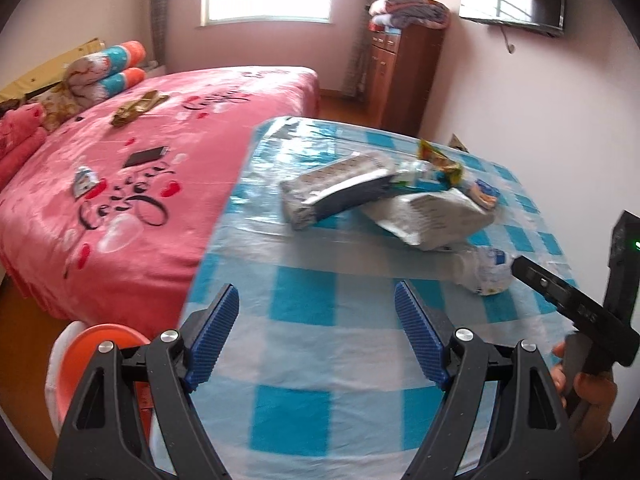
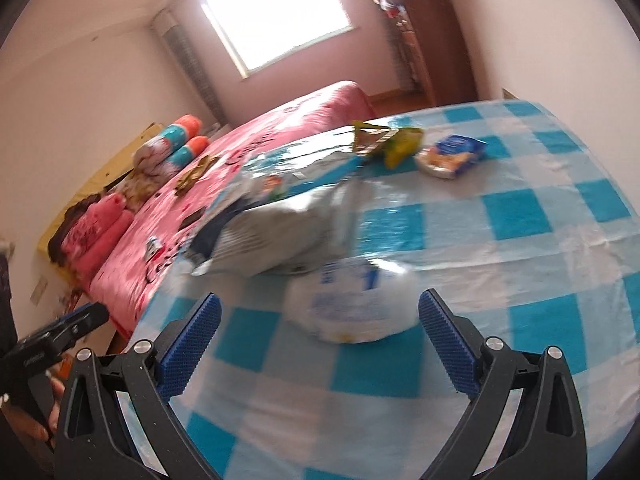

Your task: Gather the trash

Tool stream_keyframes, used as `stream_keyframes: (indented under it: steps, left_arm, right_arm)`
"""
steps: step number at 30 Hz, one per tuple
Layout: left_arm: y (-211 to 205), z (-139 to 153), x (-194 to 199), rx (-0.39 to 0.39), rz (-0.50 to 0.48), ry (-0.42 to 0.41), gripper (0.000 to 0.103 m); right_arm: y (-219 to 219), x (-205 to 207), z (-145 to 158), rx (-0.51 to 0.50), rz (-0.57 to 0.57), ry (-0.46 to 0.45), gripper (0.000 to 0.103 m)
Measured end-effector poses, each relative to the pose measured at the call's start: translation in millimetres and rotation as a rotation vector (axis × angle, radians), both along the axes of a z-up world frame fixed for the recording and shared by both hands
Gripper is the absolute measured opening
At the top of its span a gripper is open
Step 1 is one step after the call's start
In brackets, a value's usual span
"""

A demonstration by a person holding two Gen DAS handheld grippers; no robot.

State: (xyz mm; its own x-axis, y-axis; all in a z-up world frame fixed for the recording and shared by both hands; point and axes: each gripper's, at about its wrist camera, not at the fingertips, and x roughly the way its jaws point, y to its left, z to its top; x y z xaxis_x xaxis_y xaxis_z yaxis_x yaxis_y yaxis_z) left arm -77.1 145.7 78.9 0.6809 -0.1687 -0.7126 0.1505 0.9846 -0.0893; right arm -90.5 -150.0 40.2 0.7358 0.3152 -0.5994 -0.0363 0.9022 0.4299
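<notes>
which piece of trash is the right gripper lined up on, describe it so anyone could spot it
On the blue-and-white checked table, find the trash pile beside the pink bed. The nearest piece, just ahead of the open right gripper, is a crumpled white wrapper with blue print; the silver bags behind it are bigger.

Glossy plastic tablecloth (image 1: 360, 344), crinkled foil wrappers (image 1: 432, 220)

Bare checked tablecloth (image 1: 320, 320) lay clear before the pile of wrappers (image 1: 380, 200); the bed (image 1: 120, 200) bounded its left edge.
</notes>
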Motion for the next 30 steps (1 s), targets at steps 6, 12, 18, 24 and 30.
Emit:
stream_keyframes:
  steps: [6, 12, 18, 24, 30]
  left_arm:
    - [-30, -2, 13, -0.022, -0.061, 0.017, 0.081]
    - [-50, 4, 38, -0.011, -0.104, 0.0, 0.081]
    - [-56, 16, 86, 0.11, -0.249, -0.048, 0.081]
    - [-62, 5, 128, 0.273, -0.391, -0.039, 0.081]
    - [-60, -17, 162, 0.29, -0.421, 0.019, 0.081]
  right_arm:
    - [-11, 14, -16, 0.002, 0.002, 0.058, 0.098]
    - [-7, 25, -25, 0.003, 0.027, 0.089, 0.098]
    - [-1, 26, -26, 0.001, 0.069, 0.087, 0.098]
    - [-2, 31, -25, 0.017, 0.073, 0.084, 0.098]
    - [0, 35, -25, 0.011, 0.084, 0.085, 0.098]
